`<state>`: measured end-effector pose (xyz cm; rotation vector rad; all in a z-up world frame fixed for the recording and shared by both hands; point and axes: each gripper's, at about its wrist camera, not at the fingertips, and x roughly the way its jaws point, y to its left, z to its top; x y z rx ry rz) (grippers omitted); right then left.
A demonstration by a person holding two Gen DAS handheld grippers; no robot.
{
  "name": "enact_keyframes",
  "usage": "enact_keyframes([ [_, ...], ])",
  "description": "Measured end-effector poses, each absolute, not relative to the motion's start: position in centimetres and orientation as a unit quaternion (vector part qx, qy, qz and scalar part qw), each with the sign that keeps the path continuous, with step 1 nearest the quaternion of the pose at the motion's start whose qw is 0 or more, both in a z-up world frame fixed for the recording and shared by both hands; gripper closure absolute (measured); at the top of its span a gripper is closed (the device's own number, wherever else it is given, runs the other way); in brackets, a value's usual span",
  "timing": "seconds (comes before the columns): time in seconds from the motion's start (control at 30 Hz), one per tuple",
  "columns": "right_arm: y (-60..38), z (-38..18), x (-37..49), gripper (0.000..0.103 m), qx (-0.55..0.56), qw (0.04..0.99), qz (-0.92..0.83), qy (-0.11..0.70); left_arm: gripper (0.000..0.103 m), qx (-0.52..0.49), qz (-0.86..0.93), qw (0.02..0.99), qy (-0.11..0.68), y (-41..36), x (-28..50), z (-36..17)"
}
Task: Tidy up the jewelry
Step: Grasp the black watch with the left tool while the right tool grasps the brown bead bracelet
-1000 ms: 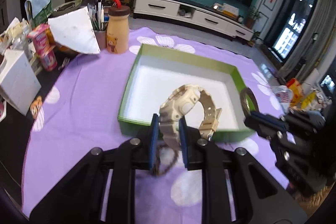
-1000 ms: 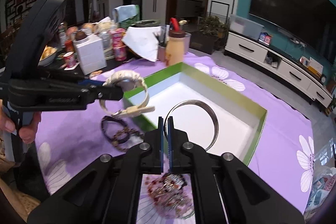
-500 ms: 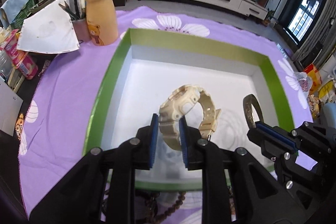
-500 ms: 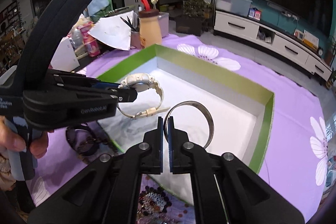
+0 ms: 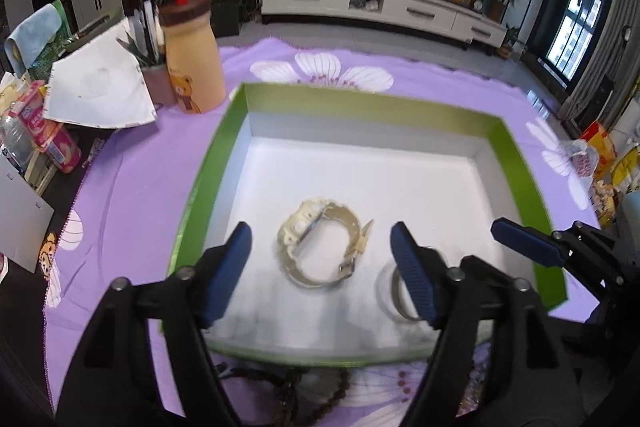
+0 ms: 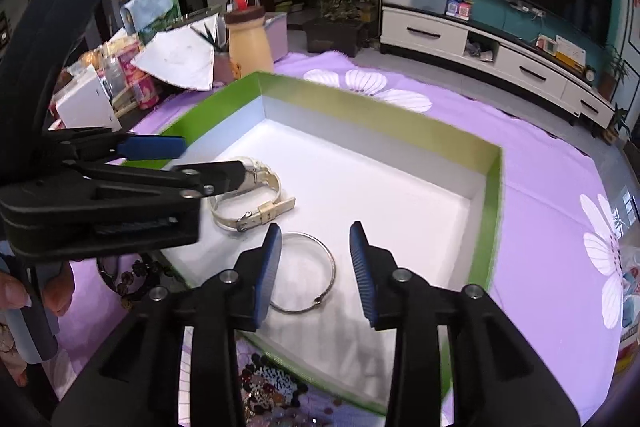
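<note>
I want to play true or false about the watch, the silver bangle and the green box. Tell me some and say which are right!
1. The cream watch lies inside the green box. True.
2. The left gripper is squeezing the watch. False: its jaws have just been opening and stand apart, with the watch lying loose on the box floor.
3. The silver bangle lies flat in the box, beside the watch. True.
4. The right gripper is shut on the bangle. False: its jaws have just been opening, and the bangle lies on the floor below them.
5. Beaded bracelets lie outside the box on the purple cloth. True.
6. The bear bottle stands inside the box. False: it stands on the cloth beyond a box corner.
</note>
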<state>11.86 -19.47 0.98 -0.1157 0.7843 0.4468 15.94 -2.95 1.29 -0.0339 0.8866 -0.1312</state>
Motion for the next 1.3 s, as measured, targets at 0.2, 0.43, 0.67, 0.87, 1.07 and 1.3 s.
enact_keyframes([
  [0.2, -21.6, 3.4, 8.4, 0.055, -0.025, 0.912, 0.218, 0.345, 0.015, -0.053, -0.065, 0.910, 0.405, -0.2, 12.9, 3.1],
  [0.43, -22.9, 4.0, 4.3, 0.055, -0.006, 0.909, 0.226, 0.351, 0.010, -0.090, -0.031, 0.910, 0.403, 4.5, 8.0, 2.6],
  [0.67, -21.7, 1.5, 1.3, 0.055, 0.013, 0.886, 0.247, 0.392, 0.010, -0.136, 0.010, 0.884, 0.447, 8.9, 3.0, -1.3],
  [0.87, -19.5, -1.5, 0.5, 0.055, 0.032, 0.858, 0.265, 0.440, 0.010, -0.149, 0.023, 0.866, 0.477, 9.9, 1.2, -4.0],
  [1.07, -16.5, -3.0, 1.4, 0.055, 0.019, 0.844, 0.268, 0.465, 0.010, -0.152, 0.016, 0.860, 0.486, 9.4, 1.3, -4.9],
  [1.3, -14.6, -3.3, 3.7, 0.055, 0.007, 0.847, 0.249, 0.468, 0.010, -0.143, 0.017, 0.867, 0.478, 8.4, 3.1, -4.0],
])
